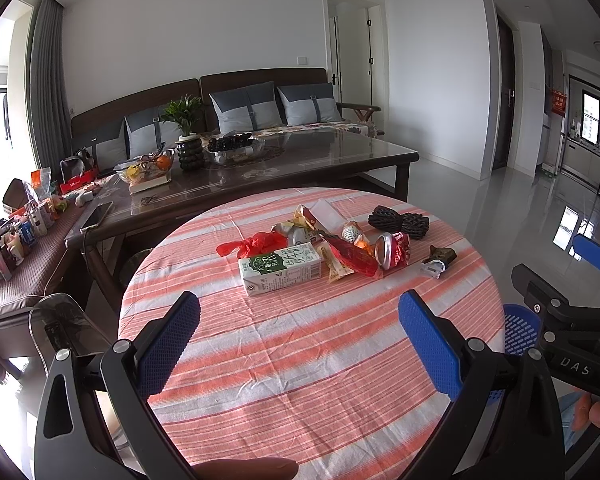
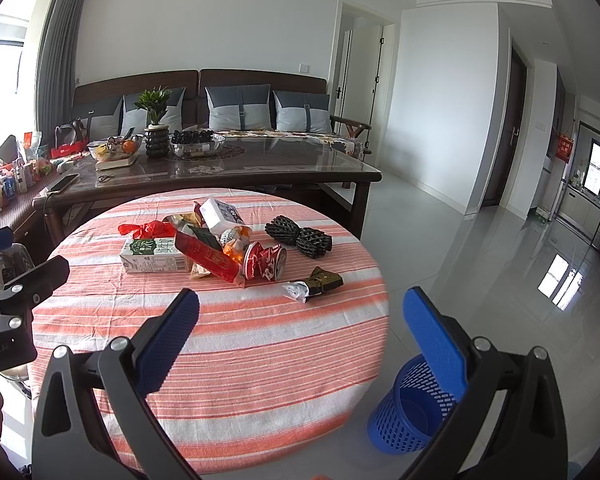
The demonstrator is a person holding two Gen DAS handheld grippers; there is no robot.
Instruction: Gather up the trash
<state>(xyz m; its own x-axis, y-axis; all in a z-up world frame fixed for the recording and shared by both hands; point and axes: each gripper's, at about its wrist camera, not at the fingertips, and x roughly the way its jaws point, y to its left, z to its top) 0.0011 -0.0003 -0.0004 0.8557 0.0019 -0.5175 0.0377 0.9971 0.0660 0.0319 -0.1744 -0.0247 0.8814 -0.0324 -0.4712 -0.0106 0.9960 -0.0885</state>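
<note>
Here, hovering wide and empty over the counter's [image 1: 300, 360] near edge: left claw [image 1: 300, 344], right claw [image 2: 300, 344]. Lying heaped mid-counter within reach: trash [image 1: 320, 248]. Waiting on the floor beside, ready for drops: bin [image 2: 404, 412].

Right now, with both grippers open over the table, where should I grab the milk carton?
Take the milk carton across its narrow width, mid-length, coming from above with the left gripper, which faces it. It lies flat on its broad side, long axis across the view, near side clear. The red wrapper leans at its right end, so stay left of that.
</note>
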